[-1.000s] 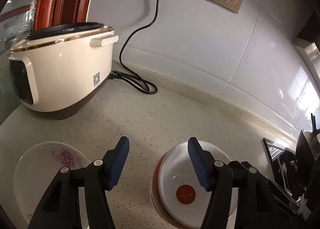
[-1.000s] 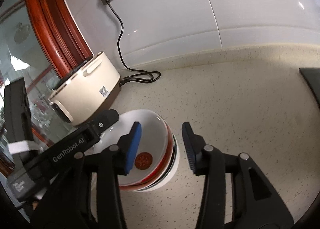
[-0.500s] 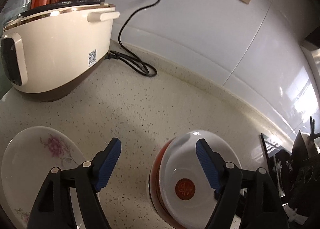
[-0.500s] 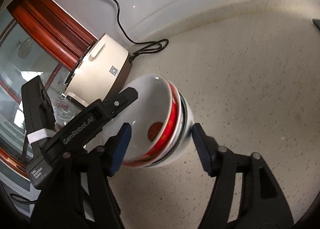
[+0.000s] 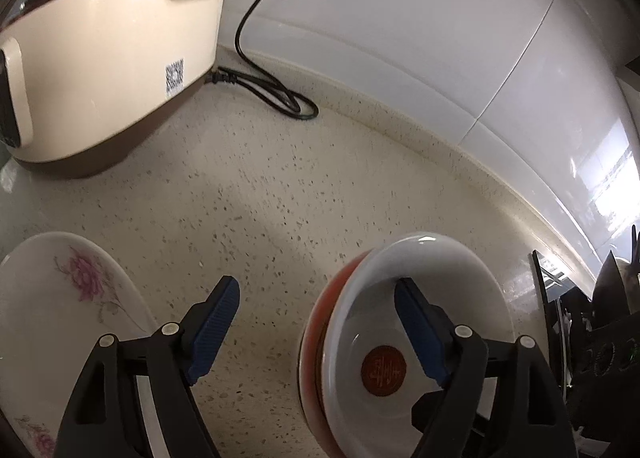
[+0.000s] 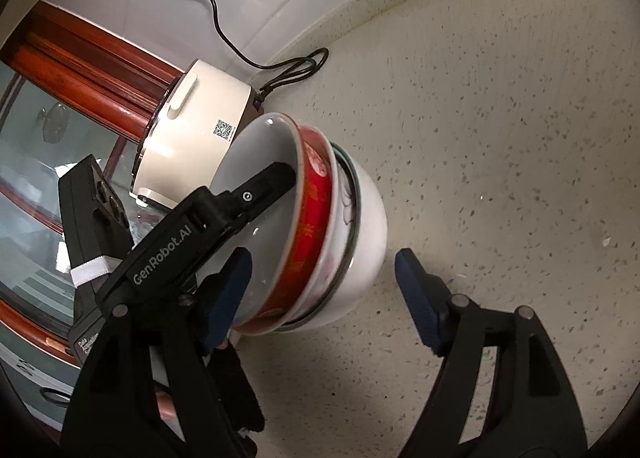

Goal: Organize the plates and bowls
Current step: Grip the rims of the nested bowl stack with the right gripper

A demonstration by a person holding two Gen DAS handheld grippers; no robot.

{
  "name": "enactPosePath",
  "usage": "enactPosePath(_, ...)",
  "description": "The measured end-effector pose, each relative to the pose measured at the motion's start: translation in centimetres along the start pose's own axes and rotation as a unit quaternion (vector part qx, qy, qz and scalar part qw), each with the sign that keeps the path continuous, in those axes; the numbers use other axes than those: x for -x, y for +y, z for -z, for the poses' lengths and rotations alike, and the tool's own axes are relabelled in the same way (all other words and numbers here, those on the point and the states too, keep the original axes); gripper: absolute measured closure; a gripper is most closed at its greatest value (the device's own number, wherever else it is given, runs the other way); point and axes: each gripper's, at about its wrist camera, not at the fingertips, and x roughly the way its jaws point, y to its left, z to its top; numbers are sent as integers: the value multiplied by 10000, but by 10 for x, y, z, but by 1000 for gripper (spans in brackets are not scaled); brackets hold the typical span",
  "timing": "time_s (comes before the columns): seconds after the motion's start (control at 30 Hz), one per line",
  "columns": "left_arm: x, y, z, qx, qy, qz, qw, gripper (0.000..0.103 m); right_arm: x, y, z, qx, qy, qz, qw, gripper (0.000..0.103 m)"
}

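Observation:
A stack of nested bowls (image 6: 320, 242) stands on the counter: a white bowl with a red outside and a red seal inside (image 5: 384, 372) on top, a flowered bowl and a larger white bowl below. My left gripper (image 5: 316, 326) is open, its right finger (image 5: 420, 338) over the top bowl's inside, its left finger over bare counter. My right gripper (image 6: 320, 294) is open wide around the stack, one finger on each side, not touching. A white plate with pink flowers (image 5: 60, 322) lies at the lower left of the left wrist view.
A cream rice cooker (image 5: 100, 57) stands at the back left, also in the right wrist view (image 6: 196, 129), with its black cord (image 5: 272, 93) coiled by the white tiled wall. Dark stove items (image 5: 600, 322) sit at the right edge. Speckled counter (image 6: 500, 137) spreads to the right.
Both grippers opened wider and moved in closer to the bowl stack. The right gripper's view rolled and now brackets the stack; the left gripper's right finger reached over the top bowl.

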Motion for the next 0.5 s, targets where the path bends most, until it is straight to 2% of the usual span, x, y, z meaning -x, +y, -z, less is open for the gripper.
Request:
enactPosePath(0.33, -1, -2, 0, 18, -2, 48, 10000, 20, -7, -8, 4, -329, 161, -483, 9982, 28)
enactPosePath(0.43, -2, -3, 0, -4, 12, 93, 10000, 22, -4, -7, 6, -318, 151, -507, 9981, 31)
enactPosePath(0.5, -3, -4, -1, -26, 45, 141, 9999, 29, -3, -8, 7, -338, 149, -499, 9981, 34)
